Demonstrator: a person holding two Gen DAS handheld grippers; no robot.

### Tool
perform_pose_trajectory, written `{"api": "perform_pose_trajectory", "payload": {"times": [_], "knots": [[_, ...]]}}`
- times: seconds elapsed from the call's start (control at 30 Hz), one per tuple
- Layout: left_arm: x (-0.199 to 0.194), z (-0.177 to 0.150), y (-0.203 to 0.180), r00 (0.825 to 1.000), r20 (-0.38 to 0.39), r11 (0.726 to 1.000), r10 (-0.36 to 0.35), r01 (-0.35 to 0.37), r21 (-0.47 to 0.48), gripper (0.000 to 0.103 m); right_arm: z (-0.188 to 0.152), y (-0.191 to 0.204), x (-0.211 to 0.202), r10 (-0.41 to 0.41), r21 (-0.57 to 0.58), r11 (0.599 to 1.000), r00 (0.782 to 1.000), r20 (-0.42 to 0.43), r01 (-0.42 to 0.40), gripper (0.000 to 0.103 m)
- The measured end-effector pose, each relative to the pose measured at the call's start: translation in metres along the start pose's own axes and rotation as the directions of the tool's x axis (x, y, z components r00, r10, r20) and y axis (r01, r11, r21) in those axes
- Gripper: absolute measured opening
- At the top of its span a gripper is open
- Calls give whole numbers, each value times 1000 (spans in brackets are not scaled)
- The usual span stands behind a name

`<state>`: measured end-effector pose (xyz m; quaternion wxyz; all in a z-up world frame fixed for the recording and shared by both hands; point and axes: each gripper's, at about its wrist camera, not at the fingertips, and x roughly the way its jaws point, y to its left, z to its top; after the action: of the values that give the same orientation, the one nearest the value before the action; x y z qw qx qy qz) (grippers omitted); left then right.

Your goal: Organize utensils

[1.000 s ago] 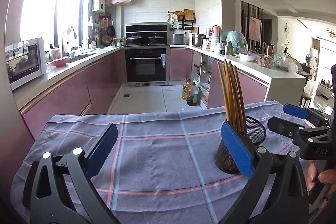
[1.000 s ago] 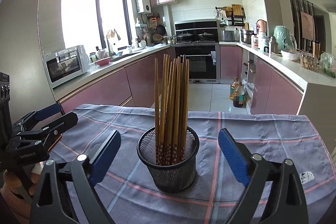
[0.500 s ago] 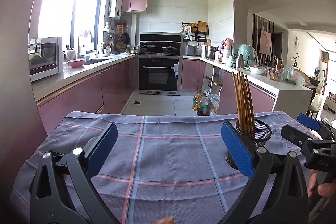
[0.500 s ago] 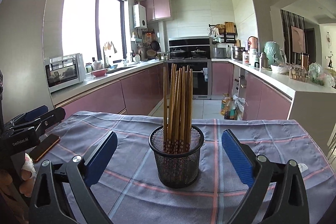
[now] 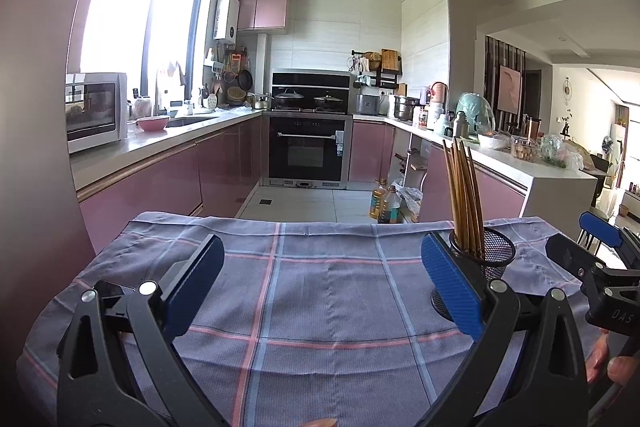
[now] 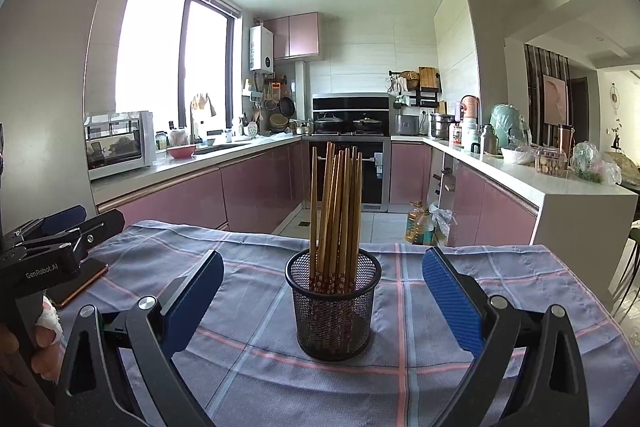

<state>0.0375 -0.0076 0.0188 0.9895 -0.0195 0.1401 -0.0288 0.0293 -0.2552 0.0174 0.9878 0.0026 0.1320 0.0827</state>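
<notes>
- Grey-blue checked tablecloth with pink stripes (image 6: 440,311) covers the table.
- Dark smartphone with an orange edge (image 6: 82,281) lies flat on the cloth, at its left side.
- White microwave oven (image 5: 96,111) sits on the left counter.
- Pink bowl (image 5: 153,123) just beside it.
- 2 yellow oil bottles (image 6: 418,223) stand on the floor.

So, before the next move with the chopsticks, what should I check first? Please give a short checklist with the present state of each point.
1. Right gripper open, fingers empty: ok.
2. Left gripper open, fingers empty: ok.
3. Mesh holder upright on the checked cloth: ok.
4. Chopsticks all standing inside the holder: ok.
5. Holder centred ahead of the right gripper: ok.
6. Phone lying beside the left gripper, away from the holder: ok.
</notes>
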Motion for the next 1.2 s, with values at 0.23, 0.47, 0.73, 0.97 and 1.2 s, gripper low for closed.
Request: {"api": "perform_pose_trajectory", "payload": {"times": [0.23,0.47,0.73,0.97,1.2], "knots": [[-4,-2,1,1000,6,1000,-1,1,-5,97,1,2,-7,-11,3,1000,1000,22,11,96],[-7,-2,0,1000,12,1000,-7,7,-7,97,1,2,-10,-16,6,1000,999,34,16,96],[-9,-3,0,1000,23,1000,-5,5,-7,97,2,1,-11,-26,13,1000,999,38,26,96],[-10,-4,-1,1000,27,1000,1,-1,-4,97,1,0,-12,-28,12,1000,999,37,27,96],[-11,-5,-2,1000,26,1000,-1,1,-5,97,1,-1,-12,-31,16,999,999,41,30,96]]}}
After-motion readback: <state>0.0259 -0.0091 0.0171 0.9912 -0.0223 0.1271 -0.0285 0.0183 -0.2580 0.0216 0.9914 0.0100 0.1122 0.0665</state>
